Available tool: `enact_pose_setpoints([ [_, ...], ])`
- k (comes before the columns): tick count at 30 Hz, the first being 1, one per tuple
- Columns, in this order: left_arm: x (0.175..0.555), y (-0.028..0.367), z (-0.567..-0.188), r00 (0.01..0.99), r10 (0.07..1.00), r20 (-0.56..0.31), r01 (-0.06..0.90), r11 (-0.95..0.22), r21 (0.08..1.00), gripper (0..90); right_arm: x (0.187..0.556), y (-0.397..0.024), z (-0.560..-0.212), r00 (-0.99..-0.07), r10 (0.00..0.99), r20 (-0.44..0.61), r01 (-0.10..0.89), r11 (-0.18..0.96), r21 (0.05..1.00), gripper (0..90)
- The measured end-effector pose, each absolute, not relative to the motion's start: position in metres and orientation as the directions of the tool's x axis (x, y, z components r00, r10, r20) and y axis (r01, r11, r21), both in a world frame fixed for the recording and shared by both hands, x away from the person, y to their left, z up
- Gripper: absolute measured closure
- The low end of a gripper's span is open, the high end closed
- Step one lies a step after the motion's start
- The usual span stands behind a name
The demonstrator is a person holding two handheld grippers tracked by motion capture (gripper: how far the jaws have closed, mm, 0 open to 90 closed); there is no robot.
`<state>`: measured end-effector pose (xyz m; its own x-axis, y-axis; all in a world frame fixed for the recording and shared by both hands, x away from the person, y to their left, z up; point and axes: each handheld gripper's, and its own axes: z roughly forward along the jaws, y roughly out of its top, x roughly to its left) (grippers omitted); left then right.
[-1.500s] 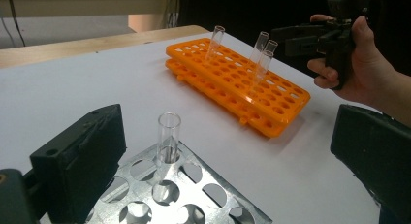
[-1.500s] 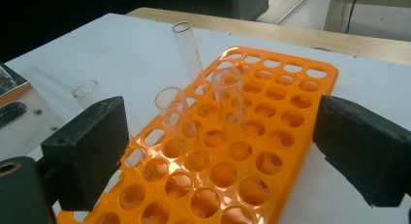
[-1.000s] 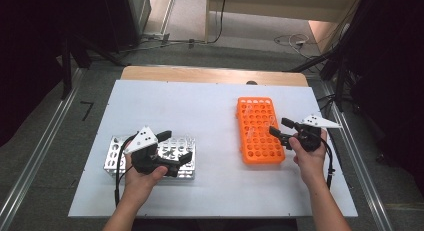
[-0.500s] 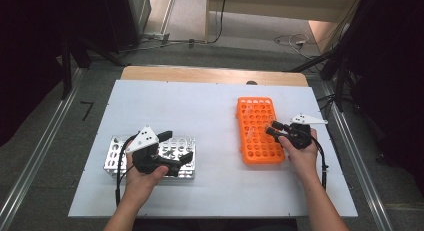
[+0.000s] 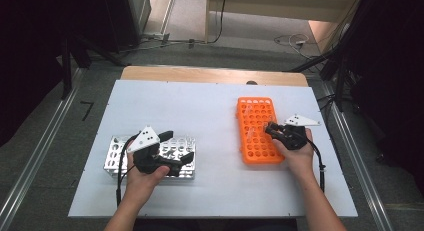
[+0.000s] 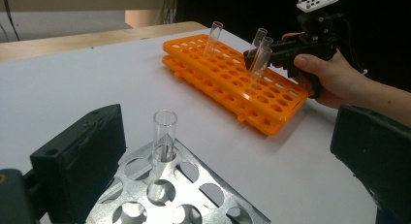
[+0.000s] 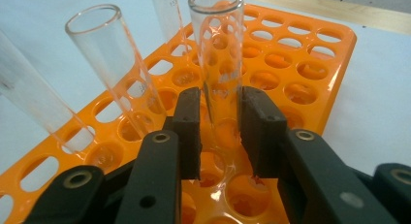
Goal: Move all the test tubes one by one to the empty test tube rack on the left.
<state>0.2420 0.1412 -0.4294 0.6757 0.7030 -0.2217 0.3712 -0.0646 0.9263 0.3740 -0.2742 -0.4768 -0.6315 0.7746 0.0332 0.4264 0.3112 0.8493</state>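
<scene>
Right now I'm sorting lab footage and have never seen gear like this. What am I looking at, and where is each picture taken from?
A person works at a white table with a handheld two-jaw gripper in each hand. One picture looks down from above; the other two come from cameras riding on the grippers. On the table lie an orange rack with a few glass tubes and a metal rack with one tube. The right gripper has just been closing on a glass tube standing in the orange rack. The left gripper rests open over the metal rack, holding nothing.

a clear glass test tube (image 7: 216,64) stands roughly upright in the orange rack (image 7: 310,64), seemingly touching both claw pads.
</scene>
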Motion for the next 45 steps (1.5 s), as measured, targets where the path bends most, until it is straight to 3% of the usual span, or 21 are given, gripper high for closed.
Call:
enact_pose_setpoints([
  [12, 0.241, 0.142, -0.428, 0.679, 0.701, -0.218, 0.368, -0.068, 0.927, 0.0, 0.373, -0.280, -0.470, -0.614, 0.788, 0.058, 0.422, 0.265, 0.867, 74.3],
  [32, 0.237, 0.141, -0.421, 0.686, 0.701, -0.194, 0.345, -0.078, 0.935, 0.0, 0.346, -0.292, -0.417, -0.622, 0.780, 0.071, 0.379, 0.221, 0.899, 74.3],
  [45, 0.236, 0.142, -0.418, 0.686, 0.703, -0.186, 0.337, -0.081, 0.938, 0.0, 0.317, -0.267, -0.385, -0.702, 0.710, 0.055, 0.329, 0.255, 0.909, 74.3],
])
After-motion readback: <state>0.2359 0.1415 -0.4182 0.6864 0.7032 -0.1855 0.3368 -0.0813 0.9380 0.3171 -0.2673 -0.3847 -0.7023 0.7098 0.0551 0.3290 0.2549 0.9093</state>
